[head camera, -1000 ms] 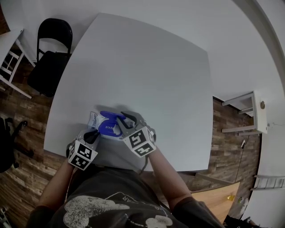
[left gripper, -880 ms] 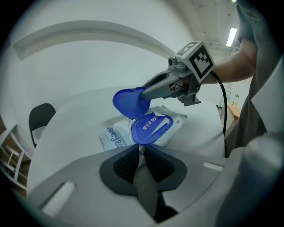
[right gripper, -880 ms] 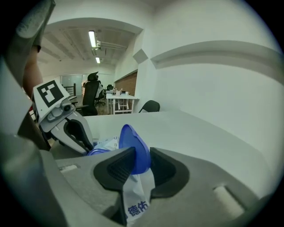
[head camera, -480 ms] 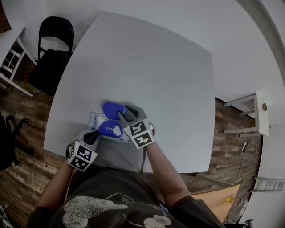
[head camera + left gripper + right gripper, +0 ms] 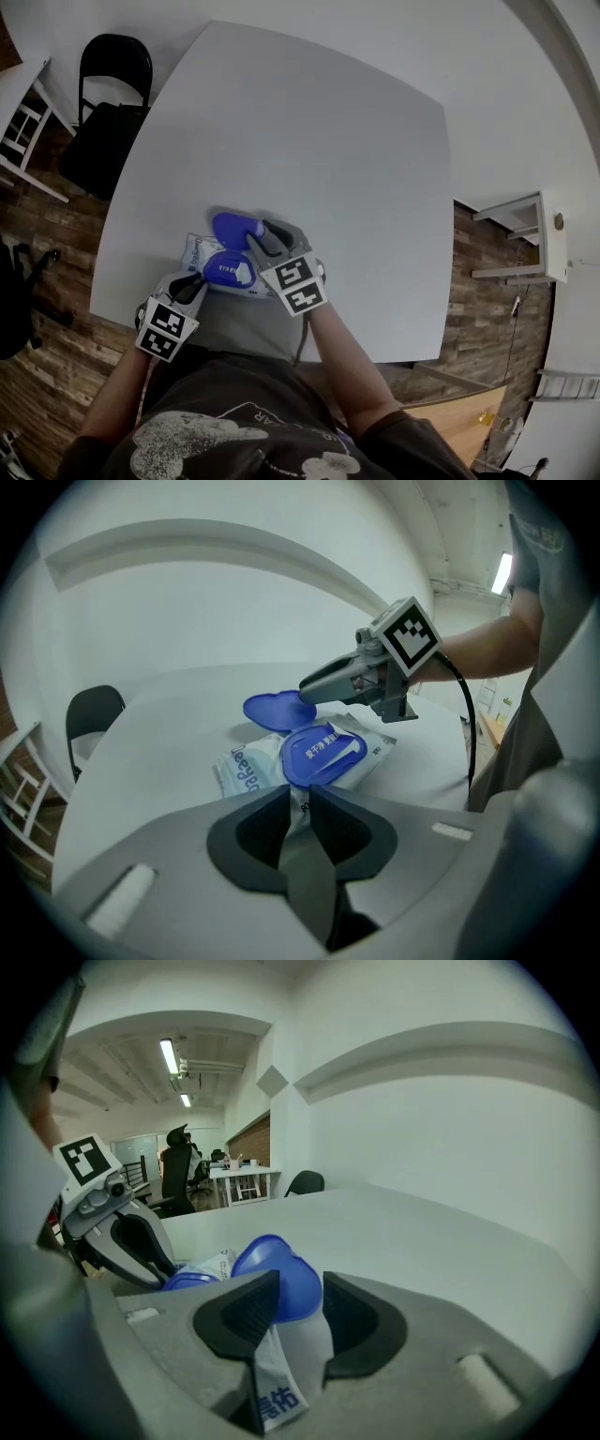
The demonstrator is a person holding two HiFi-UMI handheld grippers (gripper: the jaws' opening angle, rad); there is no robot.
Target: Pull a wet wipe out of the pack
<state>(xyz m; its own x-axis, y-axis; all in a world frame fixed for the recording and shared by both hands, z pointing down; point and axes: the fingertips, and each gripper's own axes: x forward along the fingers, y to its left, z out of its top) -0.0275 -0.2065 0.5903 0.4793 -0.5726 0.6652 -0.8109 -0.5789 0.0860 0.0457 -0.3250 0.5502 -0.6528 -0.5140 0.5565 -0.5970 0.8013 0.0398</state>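
- Overhead, head view: pack (image 5: 199, 253) lies flat on the table (image 5: 309, 141) near its near-left edge, long axis running left to right before the person. Lid (image 5: 234, 226) is flipped up on the far side; blue rim (image 5: 228, 269) of the opening faces up. Left gripper (image 5: 192, 284) is at the pack's near end, right gripper (image 5: 261, 242) at the lid.
- Left gripper view: left gripper (image 5: 298, 803) jaws almost together, pinching the near edge of the pack (image 5: 246, 769). Blue rim (image 5: 323, 754) sits just ahead of them, with the lid (image 5: 277, 710) beyond it, touched by the right gripper (image 5: 309, 688). No wipe shows.
- Right gripper view: right gripper (image 5: 300, 1312) jaws closed on the lid (image 5: 281, 1274). A white printed strip (image 5: 279, 1387) hangs in the gap, nature unclear. Pack (image 5: 208, 1265) and left gripper (image 5: 141, 1241) lie to the left.
- Judgement: the opening is below and just beside the right jaws, so the free-to-release right gripper is the nearer puller.
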